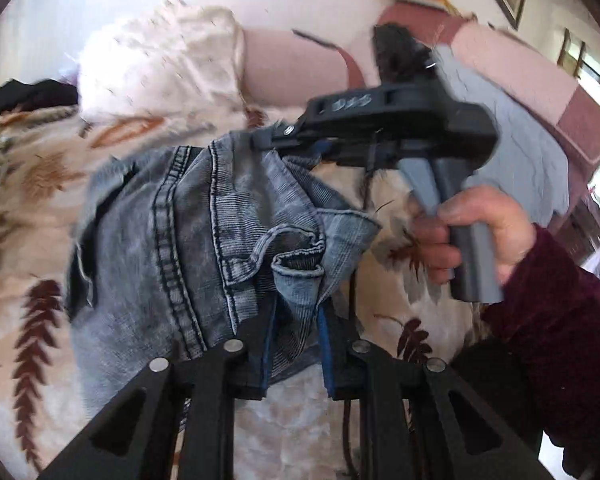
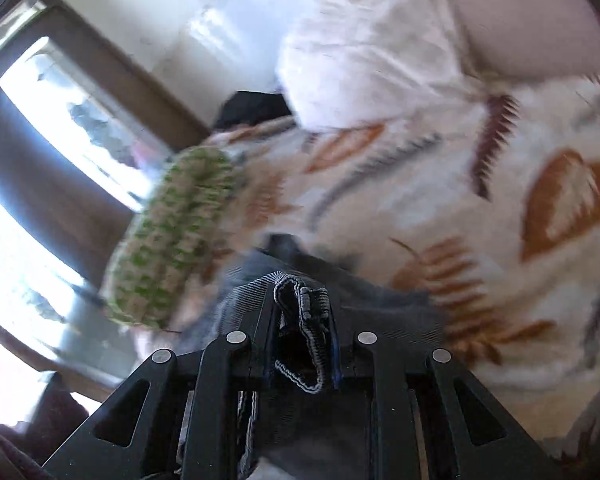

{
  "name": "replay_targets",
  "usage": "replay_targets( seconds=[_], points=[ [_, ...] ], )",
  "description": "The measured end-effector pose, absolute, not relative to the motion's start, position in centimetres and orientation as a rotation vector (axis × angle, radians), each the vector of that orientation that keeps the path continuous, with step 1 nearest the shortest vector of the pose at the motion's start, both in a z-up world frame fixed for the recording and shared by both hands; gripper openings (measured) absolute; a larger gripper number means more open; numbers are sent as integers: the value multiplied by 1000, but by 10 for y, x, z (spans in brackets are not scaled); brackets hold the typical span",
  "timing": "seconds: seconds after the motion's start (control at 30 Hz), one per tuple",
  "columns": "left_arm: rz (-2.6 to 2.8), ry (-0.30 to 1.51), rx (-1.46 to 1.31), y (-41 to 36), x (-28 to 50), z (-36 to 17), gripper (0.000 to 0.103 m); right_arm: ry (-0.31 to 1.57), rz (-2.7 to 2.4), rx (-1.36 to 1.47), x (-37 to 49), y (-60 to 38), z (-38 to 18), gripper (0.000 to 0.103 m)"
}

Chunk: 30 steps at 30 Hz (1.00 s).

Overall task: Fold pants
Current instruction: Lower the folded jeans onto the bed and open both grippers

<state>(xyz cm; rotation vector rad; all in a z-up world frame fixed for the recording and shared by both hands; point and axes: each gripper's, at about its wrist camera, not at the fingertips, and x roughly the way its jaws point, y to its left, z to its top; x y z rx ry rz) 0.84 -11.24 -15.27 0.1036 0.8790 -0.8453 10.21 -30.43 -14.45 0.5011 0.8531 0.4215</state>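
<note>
Both claws grip the jeans [image 1: 204, 240]: left claw [image 1: 296, 320] clamps bunched denim, right claw [image 2: 302, 312] pinches a hem.

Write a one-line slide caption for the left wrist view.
Both grippers, left gripper and right gripper, clamp bunched denim pants above a leaf-print blanket.

Pants [image 1: 188, 216]: faded light-blue denim jeans with dark double-stitched seams and a raw, frayed hem edge. Bunched and crumpled, not flat, hanging in folds above the leaf-print bed. Pinched at two points, one fold in each pair of jaws, with fabric draping between and below. In the right wrist view the pants [image 2: 300, 300] show a gathered hem with grey-white stitched edge; that view is blurred.
</note>
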Motion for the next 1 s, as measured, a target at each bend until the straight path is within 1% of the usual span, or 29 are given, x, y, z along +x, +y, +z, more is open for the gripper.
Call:
replay_targets(
  seconds=[0.07, 0.1, 0.13, 0.17, 0.2, 0.27, 0.3, 0.37, 0.43, 0.5, 0.53, 0.57, 0.7, 0.73, 0.8, 0.9, 1.0],
  points=[
    [-869, 898, 142, -117, 3, -160, 22, 894, 383, 554, 105, -318, -174, 31],
    [-888, 907, 151, -116, 2, -163, 23, 940, 361, 580, 109, -324, -191, 35],
    [-915, 916, 146, -113, 1, -163, 23, 965, 341, 577, 110, -327, -200, 45],
    [-951, 918, 132, -108, -3, -161, 24, 975, 324, 568, 111, -328, -204, 52],
    [-984, 908, 119, -102, -6, -159, 27, 975, 326, 574, 112, -330, -203, 54],
    [-1030, 866, 93, -87, -14, -145, 35, 932, 326, 630, 108, -338, -194, 61],
    [-1026, 843, 89, -79, -16, -138, 37, 893, 323, 647, 103, -341, -188, 61],
    [-1006, 803, 86, -63, -21, -123, 44, 816, 305, 657, 89, -350, -172, 64],
    [-952, 767, 95, -45, -21, -110, 45, 745, 288, 657, 69, -355, -154, 67],
    [-887, 731, 113, -28, -13, -100, 46, 701, 322, 652, 54, -349, -144, 67],
    [-844, 719, 129, -22, -7, -98, 48, 683, 345, 640, 48, -343, -138, 67],
    [-789, 716, 158, -17, 1, -98, 49, 659, 366, 615, 41, -333, -132, 67],
    [-689, 760, 175, -3, 29, -112, 49, 606, 513, 553, 21, -284, -113, 67],
    [-678, 764, 194, -4, 34, -119, 49, 600, 561, 577, 19, -276, -113, 67],
    [-643, 776, 246, -9, 40, -133, 49, 604, 679, 731, 21, -263, -124, 67],
    [-653, 811, 217, -11, 47, -147, 49, 624, 766, 933, 28, -256, -149, 68],
    [-673, 805, 207, -18, 48, -150, 48, 716, 723, 989, 39, -252, -174, 68]
  ],
)
